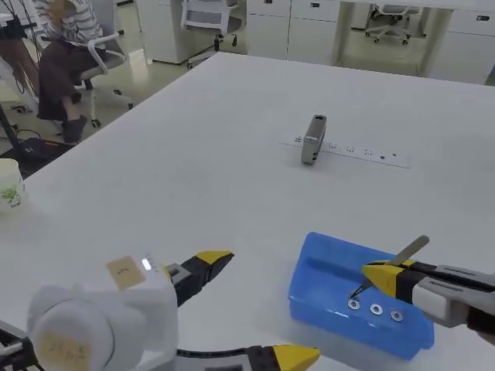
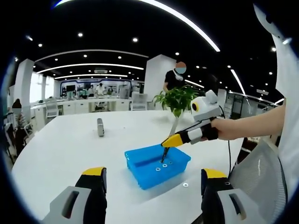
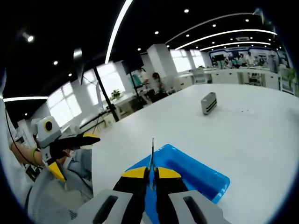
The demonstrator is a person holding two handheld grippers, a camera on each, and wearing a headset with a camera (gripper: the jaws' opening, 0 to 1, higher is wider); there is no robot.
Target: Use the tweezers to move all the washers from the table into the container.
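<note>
Nearest the person, the left gripper (image 1: pixel 267 306) hovers above the white tabletop (image 1: pixel 193 170) with its yellow-tipped black jaws spread wide and nothing between them. To its right, the right gripper (image 1: pixel 371 272) has its jaws pressed tight on a pair of slim silver metal tweezers (image 1: pixel 410 249). The tweezers slant down into the shallow blue plastic rectangular container (image 1: pixel 309 267), and their points are just above or touching its floor; the pictures do not settle which, nor whether anything is pinched in the tips. Three small silver metal washers (image 1: pixel 376 309) lie in a loose row on the container's floor, close to its near wall and just beside the tweezer points. In the left gripper view one more small silver washer (image 2: pixel 185 185) lies on the bare table, just outside the container's near right corner. Further off, near the middle of the table, a flat white power strip (image 1: pixel 356 150) lies crosswise, with a grey boxy adapter (image 1: pixel 313 139) standing at its left end. At the table's left edge stands a white paper cup (image 1: pixel 9 185) with a green print. Beyond the far left corner a person in a striped top (image 1: pixel 66 31) sits on an office chair (image 1: pixel 104 58), and white cabinets (image 1: pixel 271 27) line the far side of the room.
</note>
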